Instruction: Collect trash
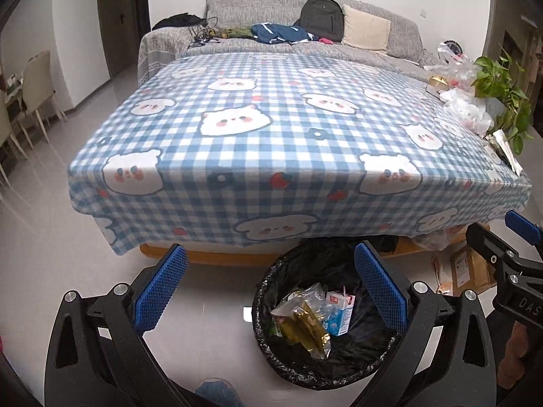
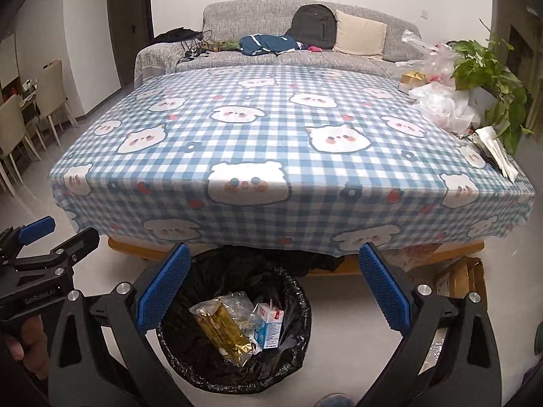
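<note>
Trash is in two places. Some already lies in the bin [image 2: 234,322], which stands on the floor at the near edge of the surface [image 2: 271,129]: a gold wrapper [image 2: 220,332], a small carton [image 2: 269,325] and some clear film sit on the black liner. The rest, judged from the task, is the heap of bags [image 2: 441,101] at the far right of the surface, with a gold box [image 2: 412,79] just beside it on the far side and white papers [image 2: 495,151] nearer, along the right edge. A plant [image 2: 492,78] stands right of the heap.

The middle and left of the checked cloth carry nothing.

Both grippers hang above the bin, side by side and well apart from the heap. The right gripper [image 2: 275,286] has its fingers [image 2: 383,295] spread wide and empty; the bin shows between them, toward the left finger. The left gripper [image 1: 271,288] is likewise spread and holds nothing; in its view the bin lies toward the right finger.

The heap lies up, right and far from both pairs of fingers. The right gripper is on that side, so it is probably the nearer one for the reach. The papers' long axis runs roughly near to far along the right edge.
</note>
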A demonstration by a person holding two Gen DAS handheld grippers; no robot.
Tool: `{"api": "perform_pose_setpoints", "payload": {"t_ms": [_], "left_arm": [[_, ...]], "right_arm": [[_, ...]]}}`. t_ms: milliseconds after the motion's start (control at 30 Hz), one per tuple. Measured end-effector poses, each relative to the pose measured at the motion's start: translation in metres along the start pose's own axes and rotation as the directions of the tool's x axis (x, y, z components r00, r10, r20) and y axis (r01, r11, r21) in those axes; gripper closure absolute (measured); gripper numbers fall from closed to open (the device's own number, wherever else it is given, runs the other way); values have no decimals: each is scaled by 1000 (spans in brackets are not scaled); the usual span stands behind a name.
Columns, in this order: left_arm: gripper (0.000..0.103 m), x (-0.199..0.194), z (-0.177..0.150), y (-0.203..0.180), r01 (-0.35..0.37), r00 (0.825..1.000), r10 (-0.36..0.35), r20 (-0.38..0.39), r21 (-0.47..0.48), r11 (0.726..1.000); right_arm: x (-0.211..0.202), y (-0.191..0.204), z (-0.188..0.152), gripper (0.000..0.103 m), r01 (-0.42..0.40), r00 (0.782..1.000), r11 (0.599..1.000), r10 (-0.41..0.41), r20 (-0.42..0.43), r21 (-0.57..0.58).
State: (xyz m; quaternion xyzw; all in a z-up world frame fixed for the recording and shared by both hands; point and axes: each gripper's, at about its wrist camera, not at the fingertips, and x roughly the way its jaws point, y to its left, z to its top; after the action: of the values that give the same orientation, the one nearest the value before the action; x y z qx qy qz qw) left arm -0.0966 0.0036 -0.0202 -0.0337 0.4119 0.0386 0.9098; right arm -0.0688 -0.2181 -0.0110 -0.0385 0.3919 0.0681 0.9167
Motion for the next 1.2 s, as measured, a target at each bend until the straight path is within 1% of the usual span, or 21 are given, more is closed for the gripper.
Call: {"api": "perform_pose_setpoints", "payload": {"t_ms": [367, 1200], "left_arm": [[6, 3, -2, -6, -17, 1000, 18, -14, 13, 1000], [6, 0, -7, -8, -14, 1000, 15, -18, 12, 1000]], "right_arm": [[7, -10, -2, 8, 15, 1000, 1000, -15, -17, 12], [7, -13, -5, 8, 22, 1000, 1000, -22, -19, 17]]}}
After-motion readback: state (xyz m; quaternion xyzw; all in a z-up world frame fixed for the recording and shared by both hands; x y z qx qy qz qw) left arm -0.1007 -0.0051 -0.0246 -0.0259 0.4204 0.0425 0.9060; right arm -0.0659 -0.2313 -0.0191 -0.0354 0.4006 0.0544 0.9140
